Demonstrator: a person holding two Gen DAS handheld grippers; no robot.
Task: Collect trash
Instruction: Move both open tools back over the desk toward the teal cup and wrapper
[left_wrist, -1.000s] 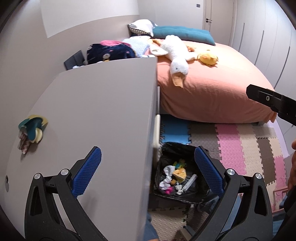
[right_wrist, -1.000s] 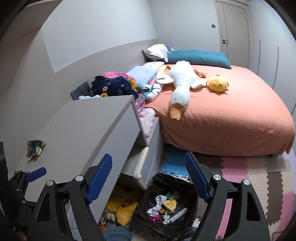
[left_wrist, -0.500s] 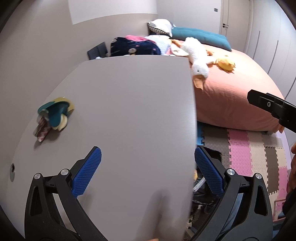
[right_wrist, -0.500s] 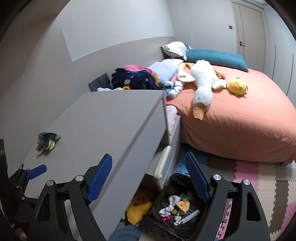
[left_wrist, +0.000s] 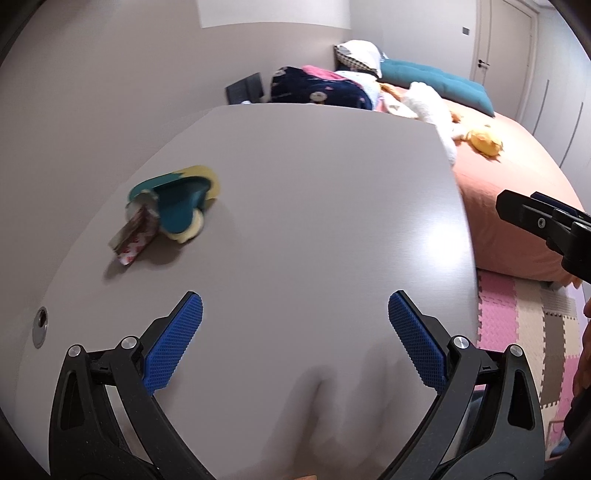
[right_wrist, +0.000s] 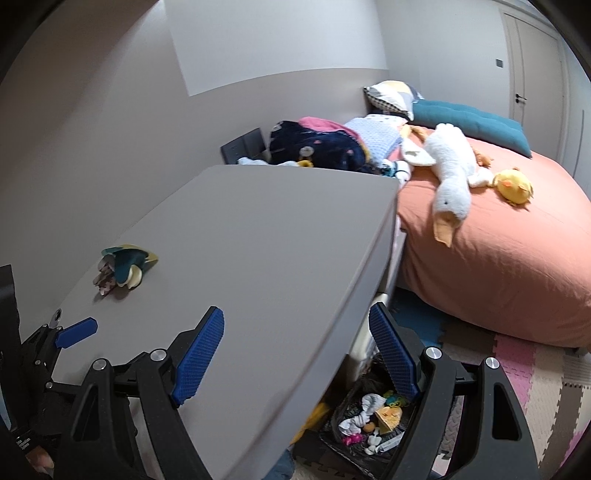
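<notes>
A teal and yellow crumpled wrapper (left_wrist: 177, 206) (right_wrist: 127, 264) with a patterned paper scrap (left_wrist: 133, 236) lies on the grey desk top (left_wrist: 314, 221) (right_wrist: 258, 240), toward its left side. My left gripper (left_wrist: 295, 325) hovers open over the desk, the wrapper ahead and to its left, nothing between its blue pads. My right gripper (right_wrist: 297, 339) stands open above the desk's right edge. Below it on the floor sits a black bin bag (right_wrist: 373, 424) holding several bits of trash. The left gripper's blue fingertip (right_wrist: 75, 332) shows at the right wrist view's left edge.
An orange bed (right_wrist: 517, 266) with a white plush goose (right_wrist: 452, 177), a yellow plush chick (right_wrist: 513, 186) and pillows stands right of the desk. Piled clothes (right_wrist: 317, 144) lie beyond the desk. Foam puzzle mats (left_wrist: 517, 332) cover the floor. A cable hole (left_wrist: 40, 321) sits at the desk's left edge.
Both grippers have moved left over the desk; the wrapper has come closer and more central. The bin bag has left the left wrist view. Both stay open.
</notes>
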